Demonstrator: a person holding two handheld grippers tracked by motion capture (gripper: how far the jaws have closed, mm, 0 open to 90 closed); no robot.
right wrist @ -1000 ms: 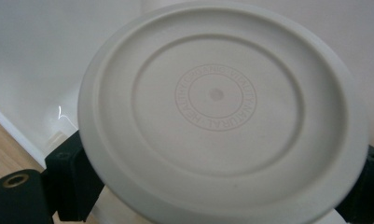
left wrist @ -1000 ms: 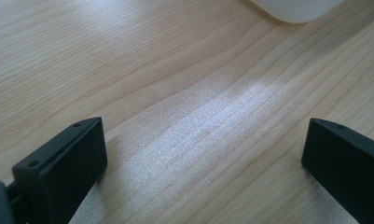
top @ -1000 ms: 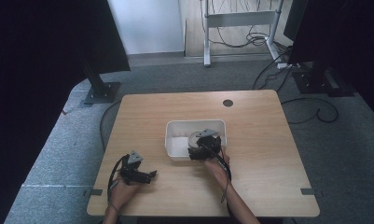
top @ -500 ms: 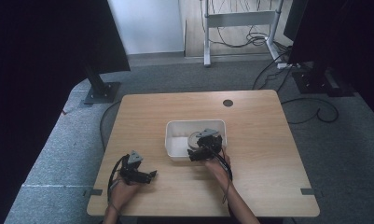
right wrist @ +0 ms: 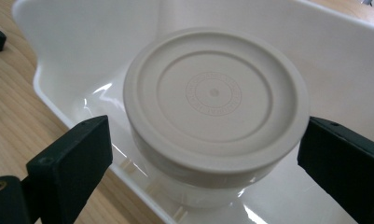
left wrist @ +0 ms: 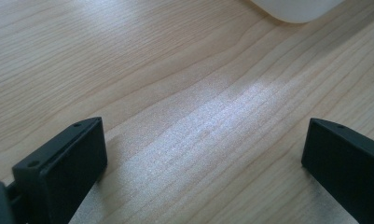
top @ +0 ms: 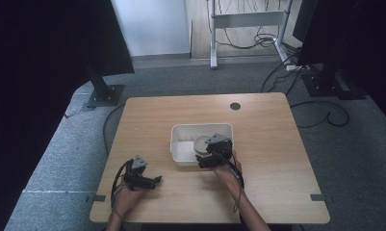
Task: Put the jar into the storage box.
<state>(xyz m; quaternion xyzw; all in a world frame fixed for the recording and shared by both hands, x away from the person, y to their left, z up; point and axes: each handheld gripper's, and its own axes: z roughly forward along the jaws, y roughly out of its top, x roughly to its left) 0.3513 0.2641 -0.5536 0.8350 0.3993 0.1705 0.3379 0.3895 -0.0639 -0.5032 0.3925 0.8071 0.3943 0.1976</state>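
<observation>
Nearest the person's edge of the wooden table, the left gripper lay low over bare wood in the left hand, its two black jaws spread wide with nothing between them; in the left gripper view one rounded white corner of the tub showed at the top edge, well apart from the jaws. A little farther in, the right hand held the right gripper at the near wall of the one white tub, which sat near the middle of the table. Inside that tub stood one round cream container with a lid, upright, toward the tub's right half. In the right gripper view the two jaws stood open on either side of the container, the left one outside the tub's near wall over the wood, the right one beside the lid; whether either touched it could not be told. Farther off, one dark round hole marked the table near its far edge, and beyond lay grey carpet and two dark stands.
</observation>
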